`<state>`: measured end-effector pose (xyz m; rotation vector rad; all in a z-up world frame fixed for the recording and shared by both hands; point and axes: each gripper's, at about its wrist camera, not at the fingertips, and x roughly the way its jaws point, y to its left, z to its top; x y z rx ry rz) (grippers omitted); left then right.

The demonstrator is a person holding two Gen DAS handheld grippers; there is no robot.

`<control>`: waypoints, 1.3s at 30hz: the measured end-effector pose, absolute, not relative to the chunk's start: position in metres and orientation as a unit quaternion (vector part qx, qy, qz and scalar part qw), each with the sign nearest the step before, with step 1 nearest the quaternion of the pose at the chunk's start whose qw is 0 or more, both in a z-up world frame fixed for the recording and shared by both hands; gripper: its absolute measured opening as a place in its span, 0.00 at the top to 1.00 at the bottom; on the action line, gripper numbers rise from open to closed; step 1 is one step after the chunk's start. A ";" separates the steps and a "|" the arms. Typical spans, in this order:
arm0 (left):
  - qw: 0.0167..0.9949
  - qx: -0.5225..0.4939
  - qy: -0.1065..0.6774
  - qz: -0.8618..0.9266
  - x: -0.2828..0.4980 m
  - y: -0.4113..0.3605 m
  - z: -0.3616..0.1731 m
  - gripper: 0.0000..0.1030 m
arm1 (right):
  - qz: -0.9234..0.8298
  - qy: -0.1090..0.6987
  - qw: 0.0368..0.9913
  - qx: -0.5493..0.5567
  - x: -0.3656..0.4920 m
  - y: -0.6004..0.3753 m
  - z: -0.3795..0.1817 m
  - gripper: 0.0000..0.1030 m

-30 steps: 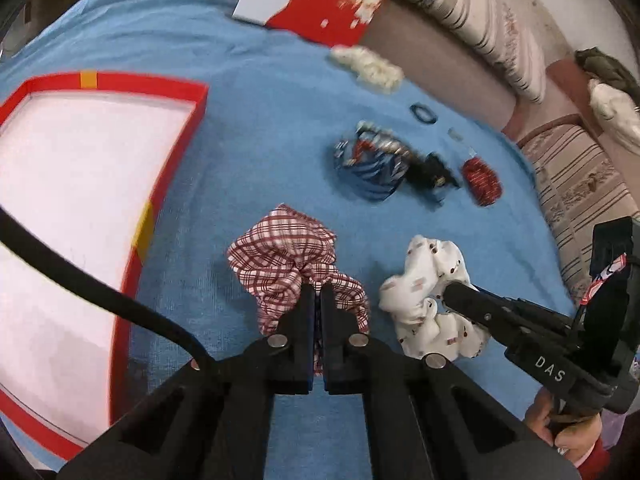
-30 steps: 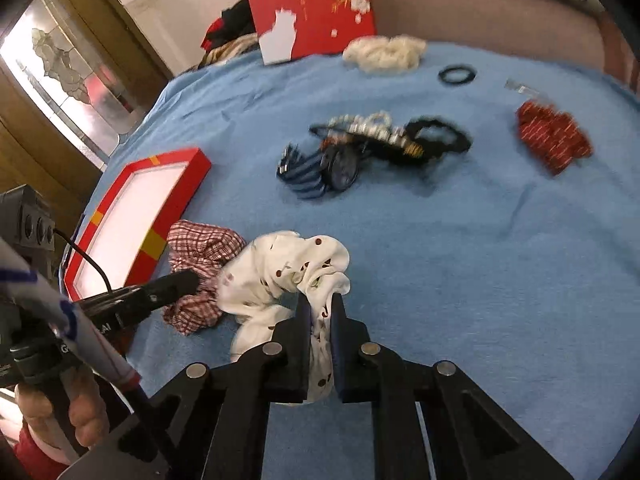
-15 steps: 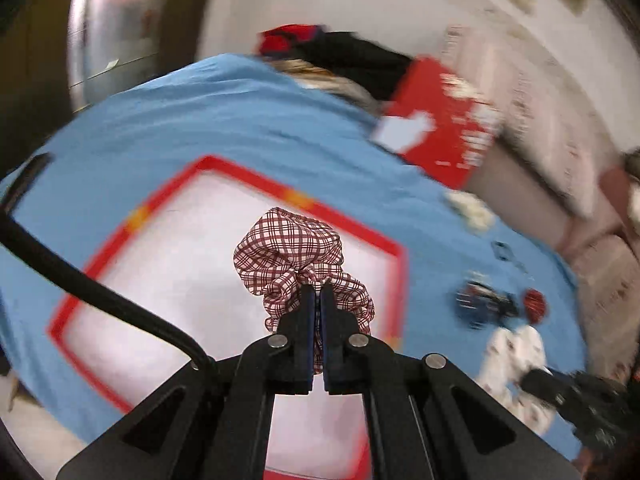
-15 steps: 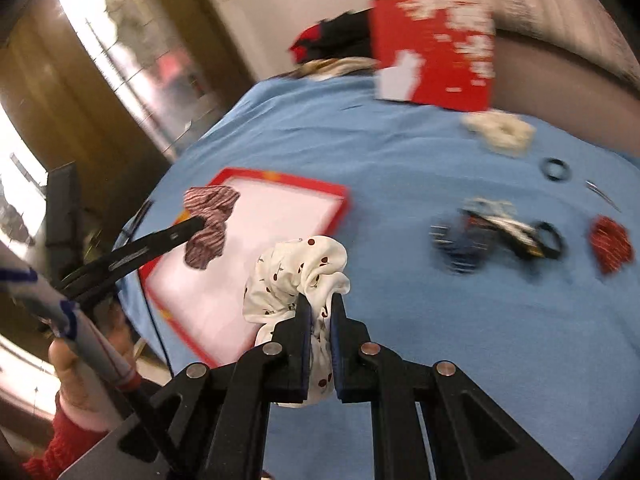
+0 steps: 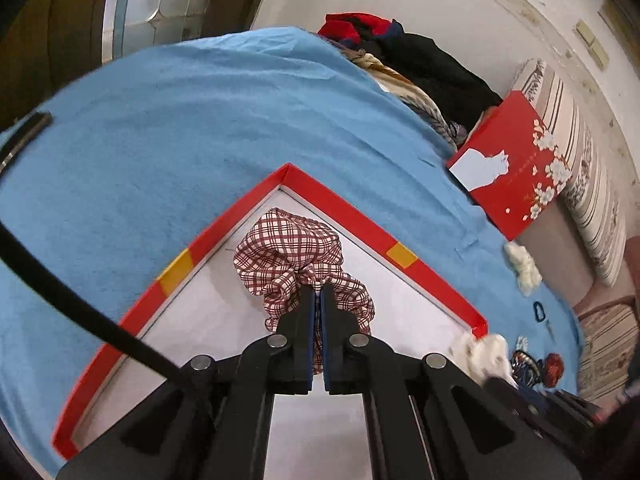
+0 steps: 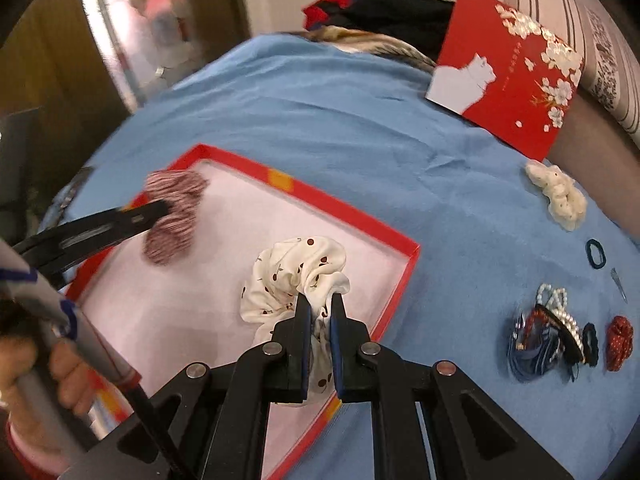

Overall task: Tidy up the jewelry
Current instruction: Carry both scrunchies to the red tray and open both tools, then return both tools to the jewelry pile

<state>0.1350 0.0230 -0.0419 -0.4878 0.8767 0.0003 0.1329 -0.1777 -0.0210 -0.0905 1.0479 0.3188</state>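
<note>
My left gripper [image 5: 317,294] is shut on a red plaid scrunchie [image 5: 288,252] and holds it over the far corner of the red-rimmed white tray [image 5: 340,208]. The scrunchie also shows in the right wrist view [image 6: 176,208], blurred, over the tray's [image 6: 344,208] left part. My right gripper [image 6: 319,304] is shut on a white dotted scrunchie [image 6: 296,268] over the tray's right side, near its rim. Whether either scrunchie touches the tray floor I cannot tell.
On the blue cloth [image 6: 360,120] to the right lie a cream scrunchie [image 6: 558,194], a dark hair tie [image 6: 596,254], a tangle of blue and pearl pieces [image 6: 548,332] and a red scrunchie [image 6: 619,342]. A red box lid [image 6: 508,68] leans at the back.
Both grippers have swung left from the cloth to over the tray, each carrying its scrunchie. They now sit lower and closer to the tray than half a second ago.
</note>
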 end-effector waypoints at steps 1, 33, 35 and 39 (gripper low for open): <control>0.877 -0.234 0.421 0.002 0.137 0.024 -0.044 0.98 | 0.143 0.503 0.851 -0.041 0.142 -0.177 -0.027 0.91; 0.900 -0.229 0.363 -0.081 0.067 -0.057 0.005 0.42 | -0.035 0.510 0.857 0.056 0.037 -0.395 -0.024 0.47; 0.904 -0.197 0.362 -0.110 0.060 -0.089 0.010 0.42 | -0.044 0.517 0.852 0.073 0.033 -0.417 -0.027 0.47; 0.903 -0.148 0.379 -0.139 0.055 -0.144 0.007 0.42 | -0.065 0.521 0.846 0.091 0.032 -0.442 -0.036 0.47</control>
